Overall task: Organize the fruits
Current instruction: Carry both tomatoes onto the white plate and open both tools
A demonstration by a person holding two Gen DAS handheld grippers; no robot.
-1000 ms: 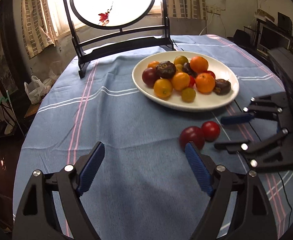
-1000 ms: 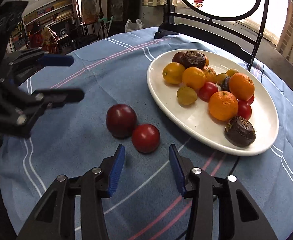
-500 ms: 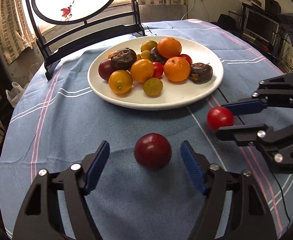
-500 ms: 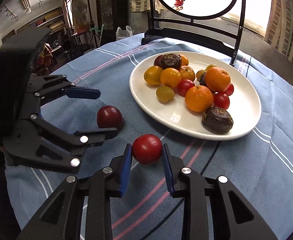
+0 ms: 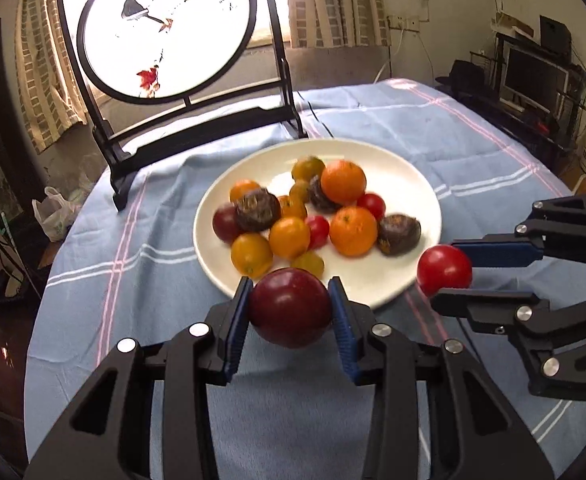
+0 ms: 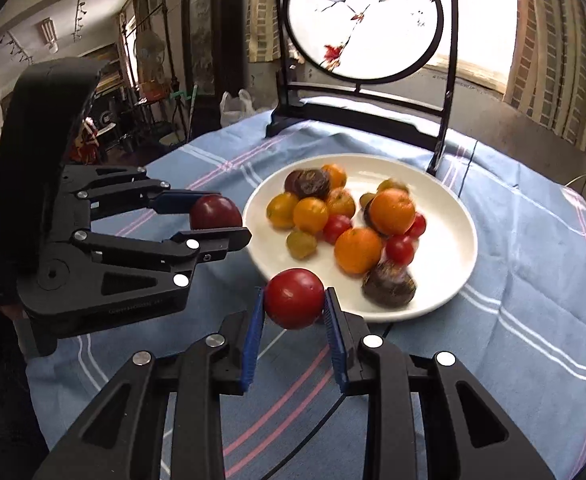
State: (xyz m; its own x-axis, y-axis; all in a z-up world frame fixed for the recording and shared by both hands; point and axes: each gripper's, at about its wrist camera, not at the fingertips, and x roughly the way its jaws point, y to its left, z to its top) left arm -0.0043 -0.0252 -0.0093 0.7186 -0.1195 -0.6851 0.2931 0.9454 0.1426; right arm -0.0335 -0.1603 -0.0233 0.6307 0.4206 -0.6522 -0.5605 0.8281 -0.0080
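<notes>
My left gripper (image 5: 289, 308) is shut on a dark red plum (image 5: 289, 307) and holds it above the cloth, just short of the white plate (image 5: 417, 188). It also shows in the right wrist view (image 6: 217, 216) with the plum (image 6: 215, 212). My right gripper (image 6: 294, 300) is shut on a bright red tomato (image 6: 294, 298), lifted near the plate's (image 6: 453, 248) near rim. It also shows in the left wrist view (image 5: 449, 270) with the tomato (image 5: 444, 270). The plate holds several oranges, tomatoes and dark fruits.
A round table with a blue striped cloth (image 5: 133, 264) carries the plate. A black-framed round painted screen (image 5: 165, 32) stands at the table's far side. Room furniture and a monitor (image 5: 533, 76) lie beyond the table edge.
Both grippers closed on their fruit and lifted them off the cloth. The left took the dark plum, the right the red tomato, and both moved toward the plate.
</notes>
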